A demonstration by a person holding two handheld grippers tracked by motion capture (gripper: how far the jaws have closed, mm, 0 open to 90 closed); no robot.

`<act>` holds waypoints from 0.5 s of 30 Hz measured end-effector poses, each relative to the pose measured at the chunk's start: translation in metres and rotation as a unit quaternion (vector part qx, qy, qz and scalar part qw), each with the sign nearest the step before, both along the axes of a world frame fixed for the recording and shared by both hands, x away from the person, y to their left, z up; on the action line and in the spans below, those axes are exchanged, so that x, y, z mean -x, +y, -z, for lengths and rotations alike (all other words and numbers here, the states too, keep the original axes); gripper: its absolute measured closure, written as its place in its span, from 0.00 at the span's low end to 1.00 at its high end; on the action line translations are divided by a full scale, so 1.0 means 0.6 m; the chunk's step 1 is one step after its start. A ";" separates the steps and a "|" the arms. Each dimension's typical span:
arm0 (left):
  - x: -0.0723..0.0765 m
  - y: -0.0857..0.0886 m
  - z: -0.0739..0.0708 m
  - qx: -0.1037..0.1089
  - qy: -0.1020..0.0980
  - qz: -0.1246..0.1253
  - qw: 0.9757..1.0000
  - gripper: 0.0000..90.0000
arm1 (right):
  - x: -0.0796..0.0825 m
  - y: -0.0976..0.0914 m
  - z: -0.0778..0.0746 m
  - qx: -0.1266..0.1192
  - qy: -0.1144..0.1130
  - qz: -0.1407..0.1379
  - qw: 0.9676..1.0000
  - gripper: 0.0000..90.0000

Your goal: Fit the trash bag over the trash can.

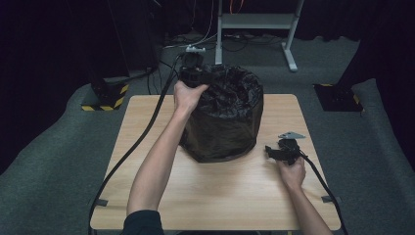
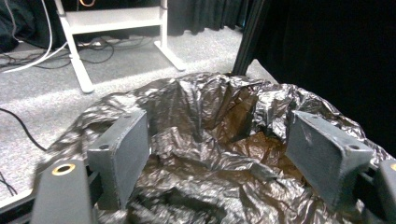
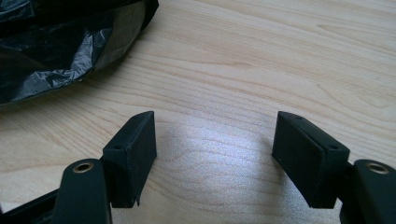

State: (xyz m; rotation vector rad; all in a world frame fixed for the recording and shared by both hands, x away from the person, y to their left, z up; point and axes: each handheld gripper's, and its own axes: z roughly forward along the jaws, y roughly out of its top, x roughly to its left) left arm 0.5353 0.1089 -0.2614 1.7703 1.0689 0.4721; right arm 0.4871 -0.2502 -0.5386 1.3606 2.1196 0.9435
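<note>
Nearest the camera, the person's two forearms are entering from the bottom edge of the light wooden table (image 1: pixel 147 205). The right gripper (image 3: pixel 214 140) is resting low over the bare tabletop, jaws apart and empty. The left gripper (image 2: pixel 217 154) is hovering at the far-left rim of the round bin lined with crinkled black plastic (image 1: pixel 225 117), jaws spread wide, nothing clamped.
</note>
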 end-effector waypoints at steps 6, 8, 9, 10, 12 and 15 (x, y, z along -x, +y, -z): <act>0.017 0.026 0.001 0.006 -0.013 -0.006 1.000 0.25 | 0.000 0.000 0.000 0.001 0.001 -0.001 1.000 0.33; 0.022 0.032 0.003 0.002 -0.016 -0.008 1.000 0.25 | 0.000 0.000 0.000 0.000 0.001 0.000 1.000 0.33; 0.026 0.037 0.004 0.000 -0.017 -0.010 1.000 0.25 | 0.000 0.000 0.000 0.000 0.001 0.000 1.000 0.33; 0.028 0.040 0.006 0.002 -0.017 -0.012 1.000 0.26 | 0.000 0.000 0.000 0.000 0.001 0.000 1.000 0.33; 0.032 0.047 0.009 0.000 -0.019 -0.013 1.000 0.26 | 0.000 0.000 0.000 0.001 0.001 0.000 1.000 0.33; 0.039 0.061 0.015 0.006 -0.018 -0.018 1.000 0.26 | 0.000 0.000 0.000 0.001 0.001 0.000 1.000 0.33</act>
